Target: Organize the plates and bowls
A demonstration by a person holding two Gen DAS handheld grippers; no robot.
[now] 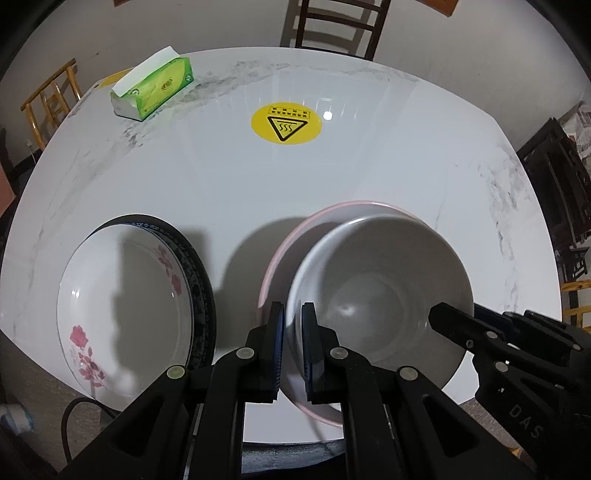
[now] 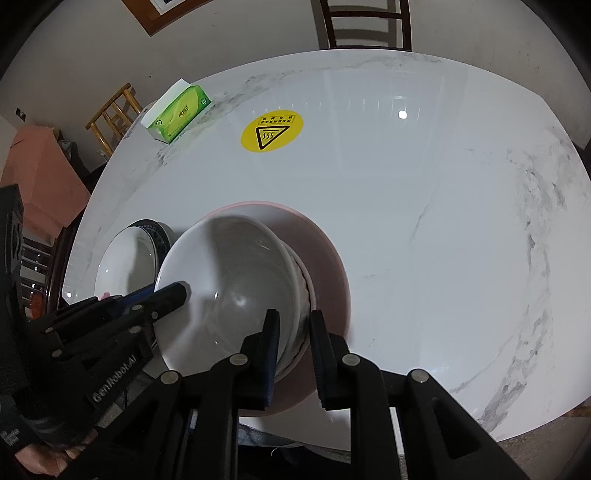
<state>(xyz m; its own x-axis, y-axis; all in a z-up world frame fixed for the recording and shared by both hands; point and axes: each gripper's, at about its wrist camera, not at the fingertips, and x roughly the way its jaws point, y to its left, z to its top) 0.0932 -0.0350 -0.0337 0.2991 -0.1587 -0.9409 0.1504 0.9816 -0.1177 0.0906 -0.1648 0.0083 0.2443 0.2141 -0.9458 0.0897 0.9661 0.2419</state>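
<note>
A white bowl (image 1: 388,288) (image 2: 236,266) sits nested in a wider pink bowl (image 1: 354,204) (image 2: 325,251) near the table's front edge. My left gripper (image 1: 292,317) (image 2: 181,291) is shut on the white bowl's left rim, one pad inside and one outside. My right gripper (image 2: 295,325) (image 1: 439,314) straddles the opposite rim and is shut on it. Left of the bowls, a white plate with pink flowers (image 1: 125,295) (image 2: 125,258) lies on a dark-rimmed plate (image 1: 201,280).
The round white marble table (image 1: 332,166) carries a green tissue box (image 1: 155,90) (image 2: 181,112) at the far left and a yellow warning sticker (image 1: 286,123) (image 2: 272,131) at its centre. A dark wooden chair (image 1: 332,26) stands behind it, a bamboo chair (image 1: 48,99) at the left.
</note>
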